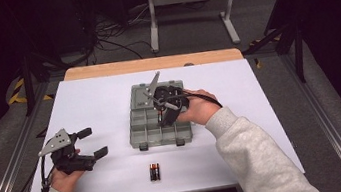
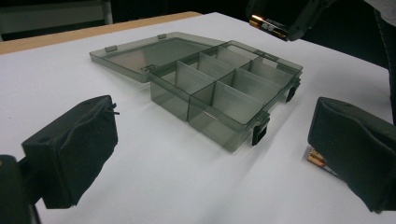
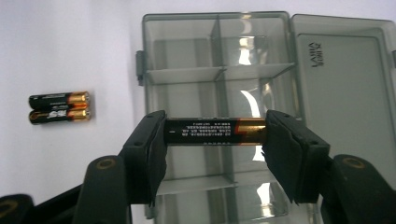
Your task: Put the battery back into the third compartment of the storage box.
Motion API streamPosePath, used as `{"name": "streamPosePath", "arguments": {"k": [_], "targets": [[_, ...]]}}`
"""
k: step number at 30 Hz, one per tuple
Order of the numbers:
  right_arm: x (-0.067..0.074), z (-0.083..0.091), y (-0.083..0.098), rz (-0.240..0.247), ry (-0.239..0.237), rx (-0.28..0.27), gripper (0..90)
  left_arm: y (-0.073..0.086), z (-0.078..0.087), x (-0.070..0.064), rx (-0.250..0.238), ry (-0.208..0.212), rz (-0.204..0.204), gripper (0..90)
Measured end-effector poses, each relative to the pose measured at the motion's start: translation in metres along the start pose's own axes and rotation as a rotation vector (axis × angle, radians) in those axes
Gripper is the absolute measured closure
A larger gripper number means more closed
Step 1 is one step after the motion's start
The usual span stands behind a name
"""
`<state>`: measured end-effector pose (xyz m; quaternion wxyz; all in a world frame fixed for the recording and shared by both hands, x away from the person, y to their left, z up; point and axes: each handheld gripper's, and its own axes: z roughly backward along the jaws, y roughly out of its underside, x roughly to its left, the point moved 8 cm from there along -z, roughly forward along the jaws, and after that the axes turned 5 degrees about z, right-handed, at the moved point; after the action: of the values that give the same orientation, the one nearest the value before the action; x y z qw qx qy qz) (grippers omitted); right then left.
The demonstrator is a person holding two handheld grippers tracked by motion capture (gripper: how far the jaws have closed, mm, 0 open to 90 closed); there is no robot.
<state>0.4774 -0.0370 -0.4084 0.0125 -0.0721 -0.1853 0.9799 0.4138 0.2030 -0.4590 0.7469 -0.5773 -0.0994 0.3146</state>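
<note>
R gripper (image 3: 215,133) clamps battery (image 3: 215,131) endwise above box (image 3: 187,65); L gripper (image 2: 210,154) jaws apart, beside box.

Right hand-held gripper (image 1: 166,110) over organizer box (image 1: 149,129)

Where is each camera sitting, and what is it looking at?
High view: above the person's side, looking forward and down at the table; both sleeves, hands and tongs show.
Left gripper view: rides the left tongs, looking level at the open box; its two open pads show.
Right gripper view: rides the right tongs, looking down into the box; its pads clamp a battery.
Shared: the box shows in all; two loose batteries lie beside it.
</note>
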Motion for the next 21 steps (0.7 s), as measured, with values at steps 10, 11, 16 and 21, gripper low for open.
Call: {"name": "streamPosePath", "arguments": {"k": [10, 11, 16, 21], "targets": [[-0.027, -0.002, 0.004, -0.004, 0.027, -0.006, 41.0, 0.000, 0.000, 0.000, -0.003, -0.001, 0.009, 2.0], [-0.029, -0.002, 0.004, -0.008, 0.027, -0.006, 41.0, 0.000, 0.000, 0.000, -0.003, -0.001, 0.007, 2.0], [-0.040, -0.005, 0.008, -0.019, 0.030, -0.007, 41.0, 0.000, 0.000, 0.001, 0.000, 0.000, 0.006, 2.0], [-0.046, -0.013, 0.013, -0.026, 0.022, -0.010, 41.0, 0.000, 0.000, 0.001, -0.008, -0.003, 0.010, 2.0]]}}
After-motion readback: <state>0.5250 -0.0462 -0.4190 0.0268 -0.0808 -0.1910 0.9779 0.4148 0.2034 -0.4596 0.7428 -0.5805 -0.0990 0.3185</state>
